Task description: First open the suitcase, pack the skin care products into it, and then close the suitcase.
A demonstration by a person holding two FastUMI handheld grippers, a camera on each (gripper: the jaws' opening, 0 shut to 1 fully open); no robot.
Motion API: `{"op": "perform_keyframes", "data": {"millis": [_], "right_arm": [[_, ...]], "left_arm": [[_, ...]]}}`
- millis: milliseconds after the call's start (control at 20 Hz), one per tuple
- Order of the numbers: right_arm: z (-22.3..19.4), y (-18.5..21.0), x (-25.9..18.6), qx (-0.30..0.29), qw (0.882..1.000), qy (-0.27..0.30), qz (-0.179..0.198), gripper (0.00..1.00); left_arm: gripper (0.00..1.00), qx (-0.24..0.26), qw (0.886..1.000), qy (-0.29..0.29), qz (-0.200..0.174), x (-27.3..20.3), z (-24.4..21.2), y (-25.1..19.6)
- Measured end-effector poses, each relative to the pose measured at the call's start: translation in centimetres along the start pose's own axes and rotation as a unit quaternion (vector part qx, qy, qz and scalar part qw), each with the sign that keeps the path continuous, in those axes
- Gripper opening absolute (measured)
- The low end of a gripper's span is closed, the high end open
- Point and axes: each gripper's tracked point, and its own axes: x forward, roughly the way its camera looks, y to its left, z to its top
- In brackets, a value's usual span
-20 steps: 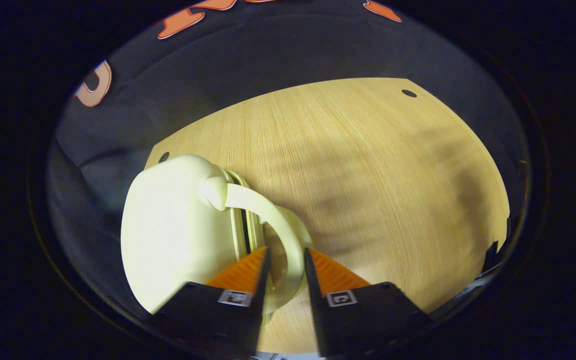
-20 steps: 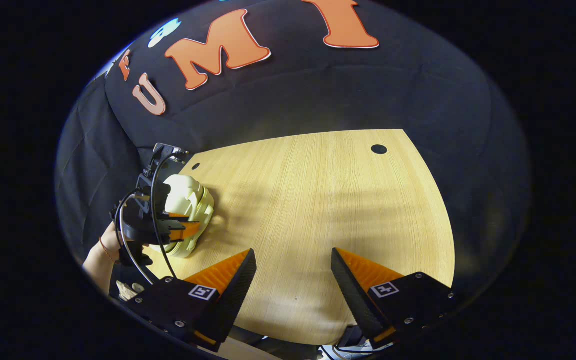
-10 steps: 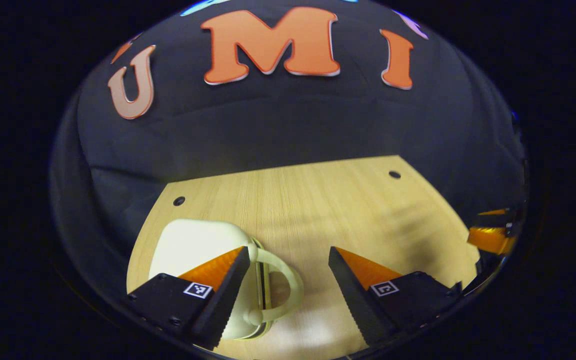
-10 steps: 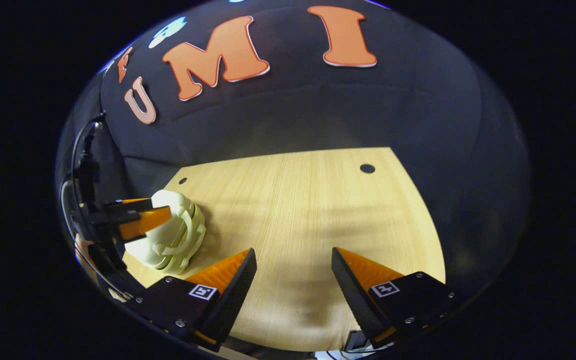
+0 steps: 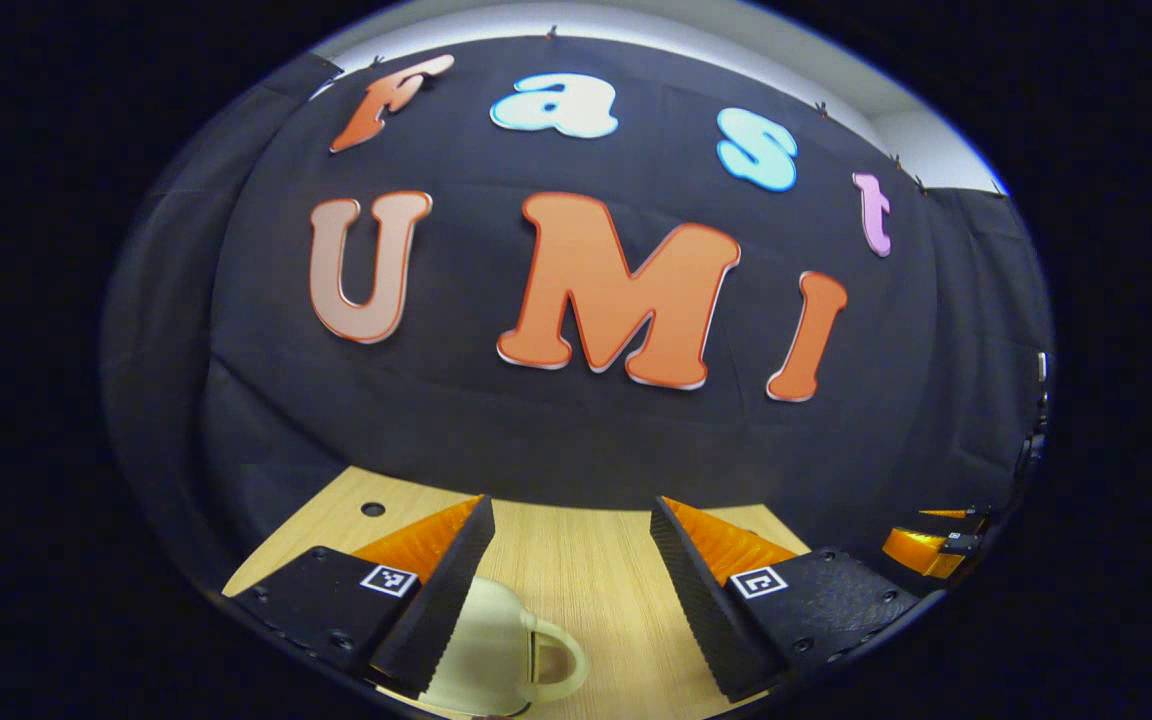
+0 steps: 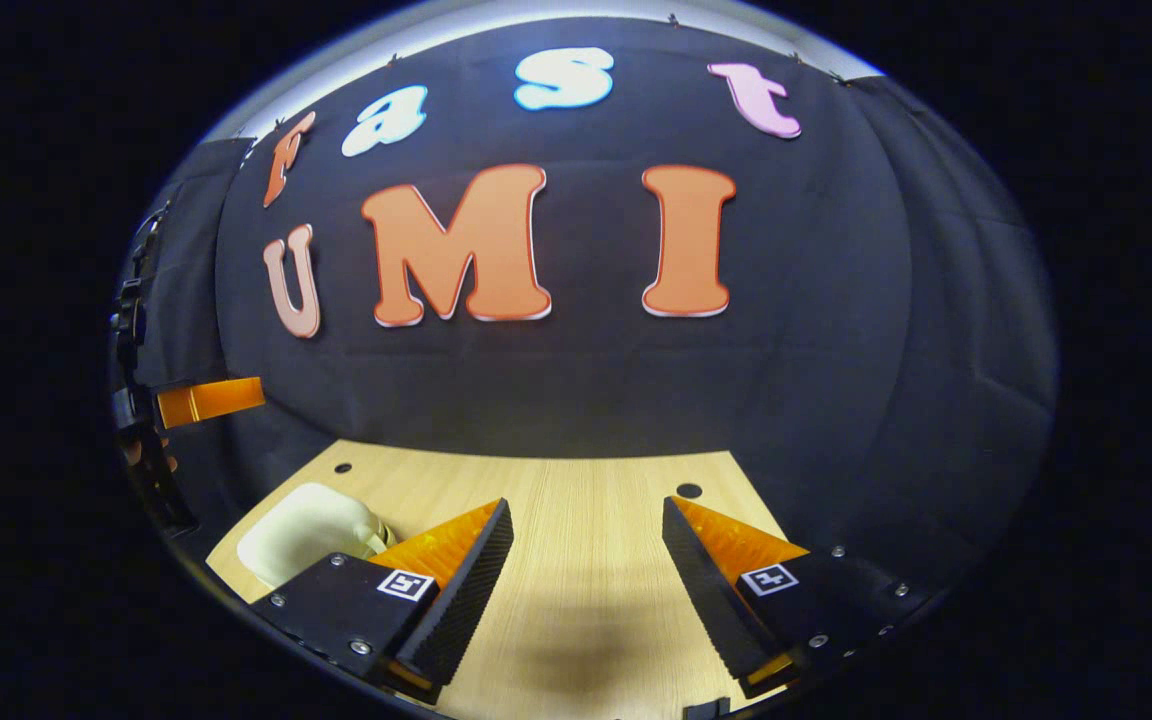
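Left gripper view showed the left gripper [image 5: 568, 530], fingers spread, above the closed suitcase [image 5: 491, 650]; it looked rigid, light, best grasped by its handle [image 5: 561, 660].

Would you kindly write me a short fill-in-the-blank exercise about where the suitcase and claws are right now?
1. The suitcase lies on the ____.
2. The left claw is ____, holding nothing.
3. In the right gripper view, the suitcase sits to the ____ of the right claw.
4. The suitcase's lid is ____.

Missing words: table; open; left; shut
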Motion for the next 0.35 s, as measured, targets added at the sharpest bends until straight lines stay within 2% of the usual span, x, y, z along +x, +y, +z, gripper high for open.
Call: {"op": "perform_keyframes", "data": {"millis": [100,250,350], "right_arm": [[0.8,0.5,-1.7,0.009,1.000,-0.022,-0.006,0.96],[0.9,1.0,-3.3,0.001,0.999,-0.043,-0.021,0.95],[0.0,1.5,-4.7,-0.003,0.999,-0.037,-0.023,0.95]], "left_arm": [[0.98,-0.004,0.999,-0.032,-0.003,0.1,0.5,-0.1],[0.97,-0.007,0.999,-0.041,-0.012,0.1,0.5,-0.1],[0.97,-0.008,0.999,-0.043,-0.021,-0.1,0.9,-0.3]]}}
